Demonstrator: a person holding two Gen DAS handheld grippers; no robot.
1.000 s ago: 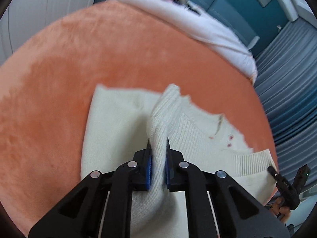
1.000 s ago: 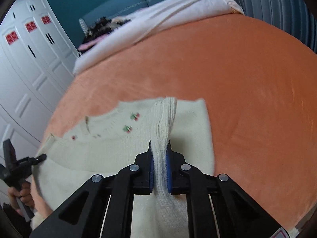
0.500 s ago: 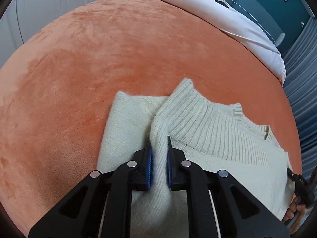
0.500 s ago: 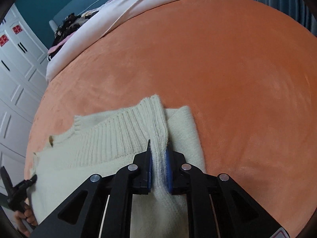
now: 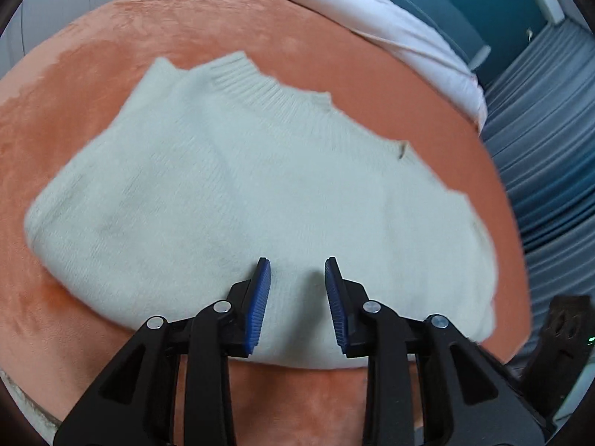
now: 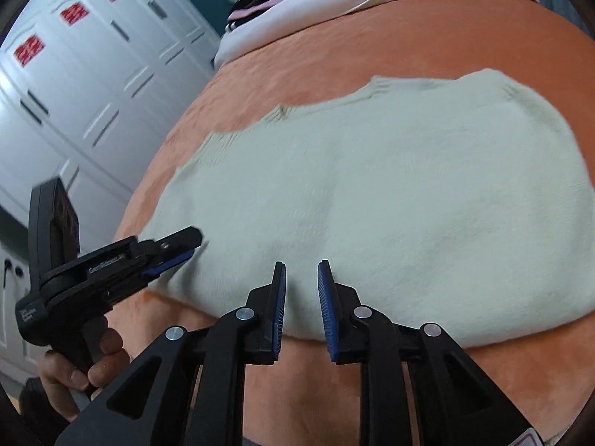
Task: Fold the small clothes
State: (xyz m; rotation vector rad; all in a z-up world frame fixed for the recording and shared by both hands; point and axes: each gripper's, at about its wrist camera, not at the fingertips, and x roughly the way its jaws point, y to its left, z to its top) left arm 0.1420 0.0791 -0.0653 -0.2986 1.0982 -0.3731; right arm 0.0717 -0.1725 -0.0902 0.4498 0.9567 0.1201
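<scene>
A: Where is the cream knitted sweater (image 5: 260, 186)?
B: Folded flat on the orange plush bed cover (image 5: 111, 37)

A: And each gripper?
B: Left gripper (image 5: 297, 271) and right gripper (image 6: 301, 273) both stand apart, holding nothing, near its front edge

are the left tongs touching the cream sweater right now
Cannot tell. In the left wrist view the left tongs stand open with nothing between the pads, over the sweater; whether their tips rest on the knit isn't plain.
</scene>
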